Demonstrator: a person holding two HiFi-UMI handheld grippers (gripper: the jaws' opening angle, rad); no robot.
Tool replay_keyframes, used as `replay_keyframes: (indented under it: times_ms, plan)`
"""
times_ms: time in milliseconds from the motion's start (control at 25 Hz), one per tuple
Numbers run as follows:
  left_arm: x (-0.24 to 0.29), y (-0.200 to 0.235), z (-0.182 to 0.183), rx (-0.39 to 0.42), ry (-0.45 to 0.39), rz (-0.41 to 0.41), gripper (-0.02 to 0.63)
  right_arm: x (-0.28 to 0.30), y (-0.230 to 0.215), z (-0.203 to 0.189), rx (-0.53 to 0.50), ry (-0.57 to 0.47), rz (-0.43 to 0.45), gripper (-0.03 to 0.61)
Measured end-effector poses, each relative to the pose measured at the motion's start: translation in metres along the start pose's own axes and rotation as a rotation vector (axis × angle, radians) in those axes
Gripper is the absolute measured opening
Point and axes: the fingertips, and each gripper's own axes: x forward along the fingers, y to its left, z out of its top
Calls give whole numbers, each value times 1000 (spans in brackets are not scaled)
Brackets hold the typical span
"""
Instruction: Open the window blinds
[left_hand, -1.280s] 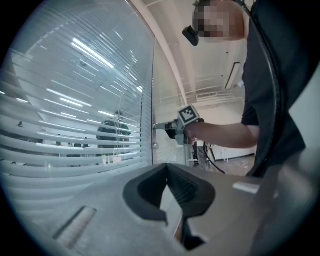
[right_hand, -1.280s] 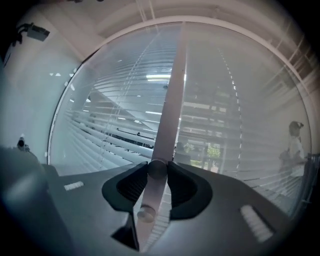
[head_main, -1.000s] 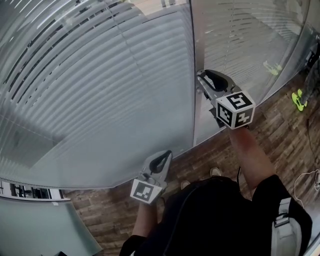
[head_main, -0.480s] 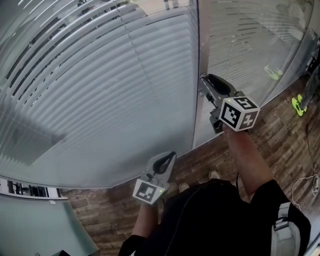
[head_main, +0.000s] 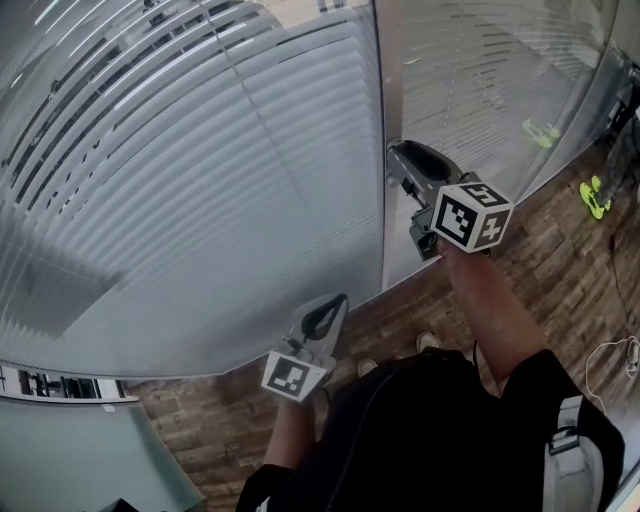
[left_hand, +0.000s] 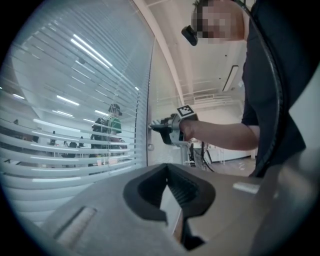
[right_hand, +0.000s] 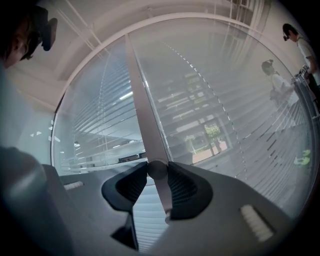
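Observation:
White slatted blinds (head_main: 200, 180) hang behind glass on both sides of a grey upright frame (head_main: 380, 110). My right gripper (head_main: 397, 158) points level at that frame and is shut on a small round knob (right_hand: 157, 170). In the right gripper view both dark pads (right_hand: 132, 185) press on the knob's sides. The left gripper view shows the right gripper (left_hand: 156, 127) from the side, touching the frame. My left gripper (head_main: 335, 301) hangs lower, near the glass, with its jaws shut and nothing between them. Through the partly tilted slats (left_hand: 75, 150) a room shows.
Brown brick-pattern floor (head_main: 560, 280) runs along the foot of the glass. A cable (head_main: 612, 358) lies at the right, and bright green things (head_main: 597, 198) sit on the floor further right. People (right_hand: 280, 85) stand beyond the glass.
The right gripper has rolled about its own line while staying on the knob; its marker cube shows a turned face. The left gripper has hardly moved.

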Motion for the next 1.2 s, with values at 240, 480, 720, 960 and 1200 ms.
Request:
replay_keyframes:
  times_ms: [240,480,720,960,1200]
  plan:
    - [9,-2,1,1,-12,8,3,-15,7,-7,-178,21,67,176]
    - [34,0,17,18,-34,10,4,-54,14,-22,-312,18,215,116]
    - [72,-9,27,48,-25,-21,3,-95,-1,-35,-359,25,289,6]
    - [97,-25,25,66,-18,-54,3,-127,-13,-49,-392,14,321,6]
    - [135,-38,22,60,-18,-72,3,-147,-40,-45,-403,14,325,6]
